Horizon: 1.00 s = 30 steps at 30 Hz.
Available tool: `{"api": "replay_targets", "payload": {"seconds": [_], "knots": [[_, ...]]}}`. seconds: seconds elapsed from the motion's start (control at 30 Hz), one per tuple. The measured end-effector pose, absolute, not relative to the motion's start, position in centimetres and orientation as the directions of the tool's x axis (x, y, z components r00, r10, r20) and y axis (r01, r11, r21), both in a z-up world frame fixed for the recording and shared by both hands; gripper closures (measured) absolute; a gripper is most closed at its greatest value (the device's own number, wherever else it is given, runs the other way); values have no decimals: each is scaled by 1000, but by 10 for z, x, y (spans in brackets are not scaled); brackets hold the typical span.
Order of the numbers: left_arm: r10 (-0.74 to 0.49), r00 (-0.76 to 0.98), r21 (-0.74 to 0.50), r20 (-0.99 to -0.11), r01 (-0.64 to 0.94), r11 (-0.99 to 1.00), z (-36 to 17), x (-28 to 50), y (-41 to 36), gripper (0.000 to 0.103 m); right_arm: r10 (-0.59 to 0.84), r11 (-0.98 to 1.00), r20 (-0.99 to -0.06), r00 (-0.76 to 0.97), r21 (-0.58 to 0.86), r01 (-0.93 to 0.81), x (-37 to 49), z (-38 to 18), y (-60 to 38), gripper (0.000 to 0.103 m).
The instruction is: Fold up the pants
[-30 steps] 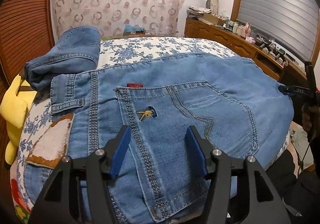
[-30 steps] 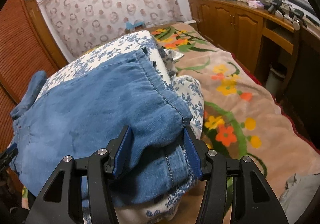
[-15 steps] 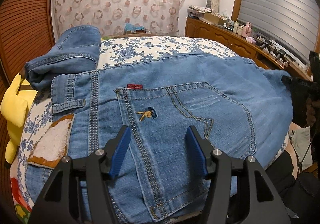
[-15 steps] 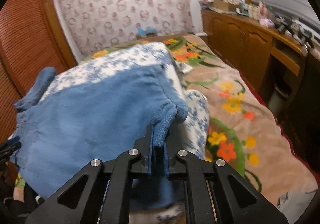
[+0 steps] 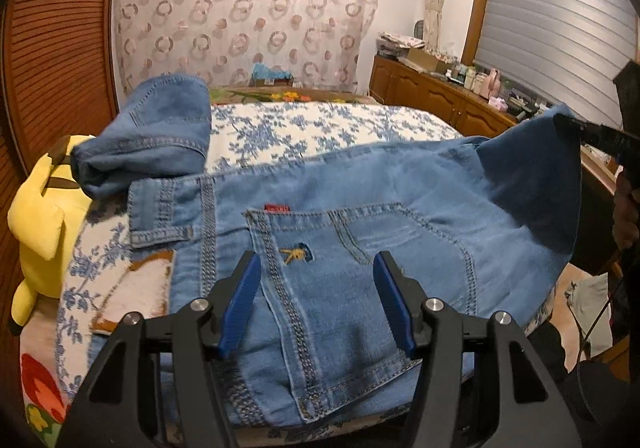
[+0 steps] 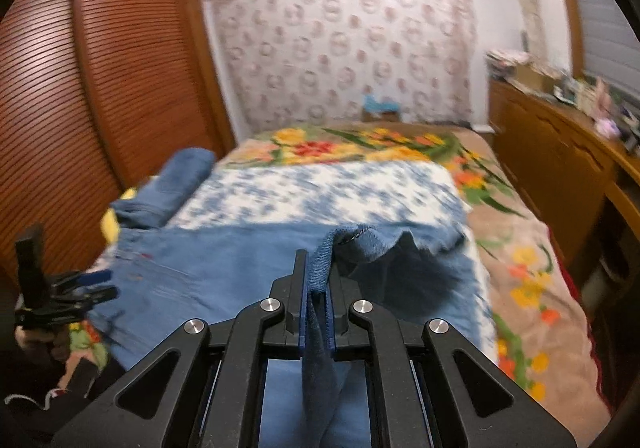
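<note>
Right gripper [image 6: 316, 312] clamped the jeans [image 5: 360, 232] hem, lifted off the floral bedspread [image 5: 304, 127]. Left gripper [image 5: 316, 304] hung wide apart over the back pocket [image 5: 344, 288]; folded jeans [image 5: 156, 135] lay ahead-left.

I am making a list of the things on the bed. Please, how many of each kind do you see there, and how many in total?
Spread denim pants, hem end pinched by the right gripper: 1
Folded denim garment: 1
Yellow plush toy: 1
Blue floral cover: 1
Flowered blanket: 1
Total: 5
</note>
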<state>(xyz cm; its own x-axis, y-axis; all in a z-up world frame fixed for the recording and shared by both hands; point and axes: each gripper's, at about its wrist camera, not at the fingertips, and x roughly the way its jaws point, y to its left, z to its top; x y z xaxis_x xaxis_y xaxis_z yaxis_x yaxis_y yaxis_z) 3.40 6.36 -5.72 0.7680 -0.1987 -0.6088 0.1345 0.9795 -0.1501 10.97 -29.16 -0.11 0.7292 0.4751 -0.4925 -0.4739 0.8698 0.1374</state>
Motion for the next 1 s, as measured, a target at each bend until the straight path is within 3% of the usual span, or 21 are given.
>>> {"api": "replay_targets", "payload": {"seconds": [0.3, 0.43, 0.57, 0.63, 0.77, 1.0], "knots": [[-156, 800, -151, -579, 83, 985, -42, 26, 87, 45, 646, 717, -461, 609, 93, -690, 100, 33, -188, 99], [-140, 802, -163, -581, 54, 985, -44, 23, 101, 45, 655, 671, -528, 541, 77, -737, 103, 16, -139, 99], [-138, 797, -169, -588, 45, 985, -48, 22, 106, 45, 609, 661, -631, 480, 69, -747, 113, -19, -114, 82], [-142, 795, -171, -589, 49, 984, -50, 22, 106, 45, 605, 662, -635, 480, 67, -746, 111, -26, -116, 80], [-159, 792, -176, -589, 67, 982, -49, 25, 99, 45, 602, 683, -618, 505, 73, -727, 114, -24, -132, 66], [-211, 783, -159, -585, 144, 977, -44, 32, 69, 45, 513, 766, -621, 593, 21, -642, 127, -29, -165, 58]]}}
